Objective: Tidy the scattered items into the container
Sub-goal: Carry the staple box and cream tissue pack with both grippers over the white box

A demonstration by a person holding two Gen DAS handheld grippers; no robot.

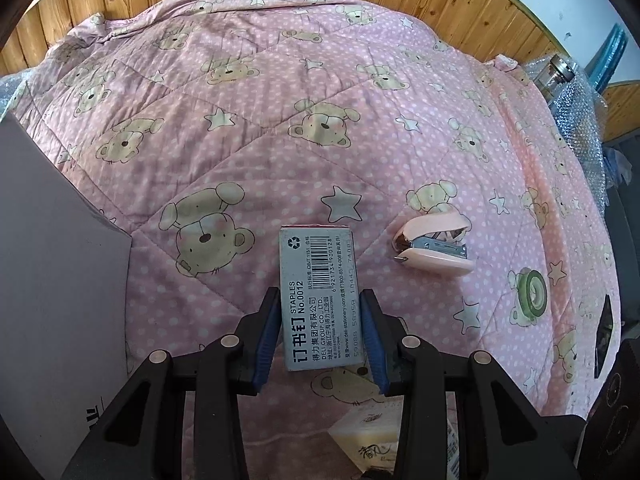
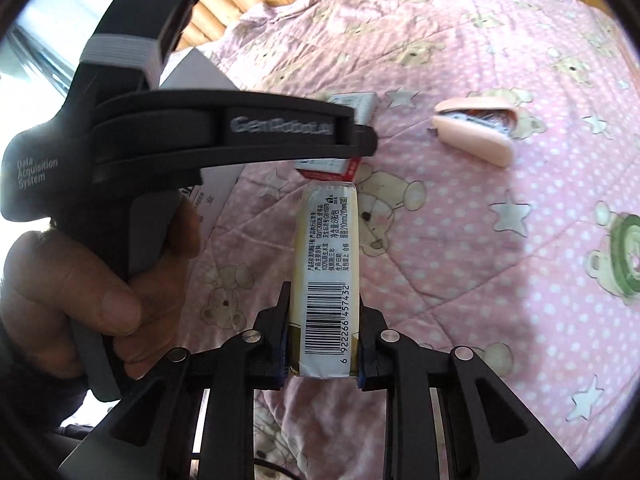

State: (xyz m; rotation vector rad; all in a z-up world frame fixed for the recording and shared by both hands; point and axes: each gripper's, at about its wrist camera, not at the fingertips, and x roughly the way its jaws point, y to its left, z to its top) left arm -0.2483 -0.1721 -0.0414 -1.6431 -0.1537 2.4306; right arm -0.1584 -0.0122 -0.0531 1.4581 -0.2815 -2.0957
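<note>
From the left wrist, the left gripper clamps a grey staples box above the pink quilt; a pink stapler lies just right of the box. From the right wrist, the right gripper grasps a tissue pack, below the staples box.

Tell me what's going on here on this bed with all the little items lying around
A person is tidying small things off a pink bear-print quilt with two handheld grippers. The left claw grips a box of staples; the right claw grips a tissue pack. A pink stapler and a green tape roll lie loose on the quilt. A grey box sits at the left.
</note>
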